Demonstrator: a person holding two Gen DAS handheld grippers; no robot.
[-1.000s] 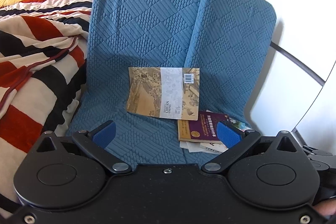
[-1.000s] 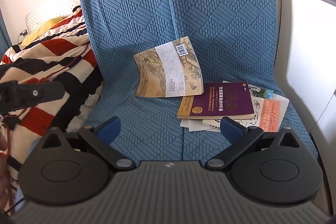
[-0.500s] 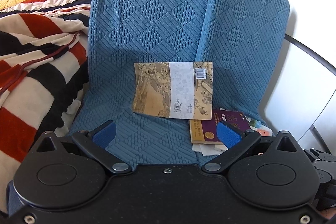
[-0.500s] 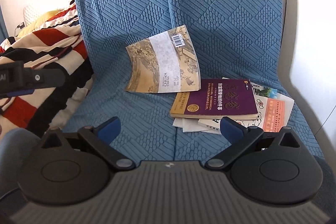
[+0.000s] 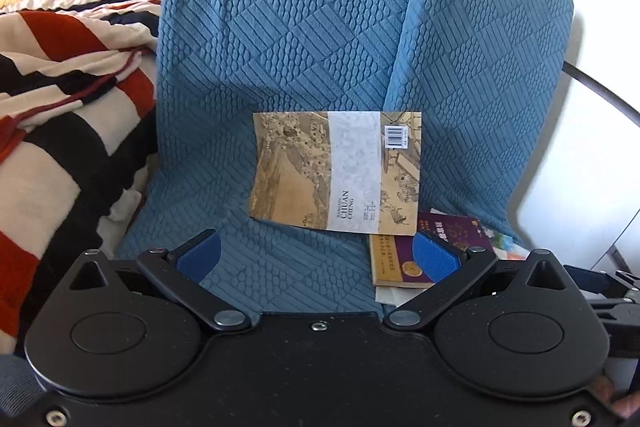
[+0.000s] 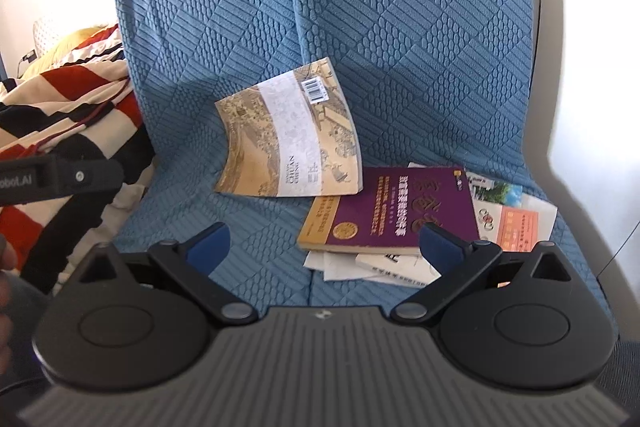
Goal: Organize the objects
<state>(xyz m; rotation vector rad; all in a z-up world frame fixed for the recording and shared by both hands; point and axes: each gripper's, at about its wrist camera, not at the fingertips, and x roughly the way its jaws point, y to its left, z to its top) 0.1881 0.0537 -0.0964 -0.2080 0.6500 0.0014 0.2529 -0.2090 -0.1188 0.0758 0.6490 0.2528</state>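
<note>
Here the left gripper [image 5: 316,255] hangs low over the seat of a blue quilted chair [image 5: 288,27], jaws spread wide and holding nothing. The right gripper [image 6: 324,243] hovers beside it, its jaws wide too and empty. Just beyond the right gripper's right-hand finger lies a purple book [image 6: 392,211], flat on loose white papers [image 6: 340,263] and a leaflet with an orange panel [image 6: 516,219]. In the left wrist view the same purple book [image 5: 452,231] sits behind that gripper's right finger. Farther ahead, between the jaws of each, a tan paperback with a barcode [image 5: 340,167] leans against the chair back, its lower edge touching the purple book. Off to the left of the jaws a red, black and cream striped blanket [image 5: 60,99] is heaped beside the chair.
</note>
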